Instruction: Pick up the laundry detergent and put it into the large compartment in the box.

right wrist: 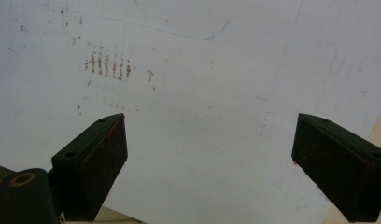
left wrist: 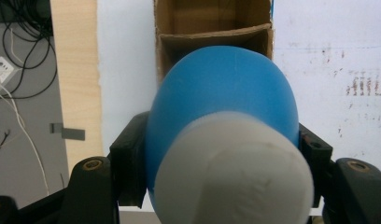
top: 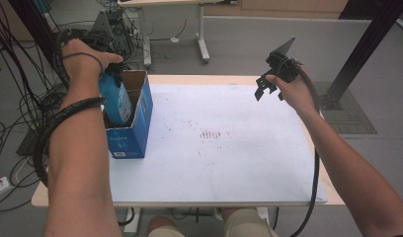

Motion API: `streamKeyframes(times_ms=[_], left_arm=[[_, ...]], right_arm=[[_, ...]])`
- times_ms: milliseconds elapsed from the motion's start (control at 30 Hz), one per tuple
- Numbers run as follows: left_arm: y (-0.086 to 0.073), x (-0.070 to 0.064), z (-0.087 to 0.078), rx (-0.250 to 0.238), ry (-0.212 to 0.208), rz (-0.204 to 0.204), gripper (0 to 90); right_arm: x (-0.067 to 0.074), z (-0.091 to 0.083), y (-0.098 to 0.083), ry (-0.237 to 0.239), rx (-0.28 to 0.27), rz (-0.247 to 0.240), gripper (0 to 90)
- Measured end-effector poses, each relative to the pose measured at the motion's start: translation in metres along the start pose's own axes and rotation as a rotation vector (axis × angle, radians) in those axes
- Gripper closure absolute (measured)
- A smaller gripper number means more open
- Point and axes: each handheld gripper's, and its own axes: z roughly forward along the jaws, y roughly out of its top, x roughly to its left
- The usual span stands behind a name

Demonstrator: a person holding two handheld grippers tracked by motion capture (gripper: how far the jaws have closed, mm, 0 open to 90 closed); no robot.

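Tabletop [top: 229, 163] is a white sheet over a pale wood edge, scuffed, with a cluster of reddish marks [top: 211, 134] mid-sheet. I see cables on the floor at left.

Blue cardboard box [top: 133, 128] stands open-topped at the left end of the sheet, brown inside, and a cardboard divider [left wrist: 212, 35] splits it into compartments.

Left claw [top: 108, 69] is clamped on a blue bottle [left wrist: 221, 98]: smooth rounded plastic body, white cap [left wrist: 233, 170] towards the camera, black pads pressing both sides. The bottle's lower part sits inside the box, in the compartment on the near side of the divider; its upper part stands clear of the rim.

Right claw [right wrist: 209, 163] is spread wide with nothing between the jaws, above bare sheet at the far right, well apart from the box.
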Motion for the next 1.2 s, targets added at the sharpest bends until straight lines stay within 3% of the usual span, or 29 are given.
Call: streamKeyframes(times_ms=[467,1200], left_arm=[[-0.007,0.002,0.042,0.009,-0.007,-0.005,36.8],[-0.011,-0.005,0.078,0.016,-0.001,0.009,36.9]], right_arm=[[0.004,0.004,0.002,-0.008,0.01,-0.004,10.6],[0.007,0.012,0.005,-0.009,0.024,-0.004,10.6]])
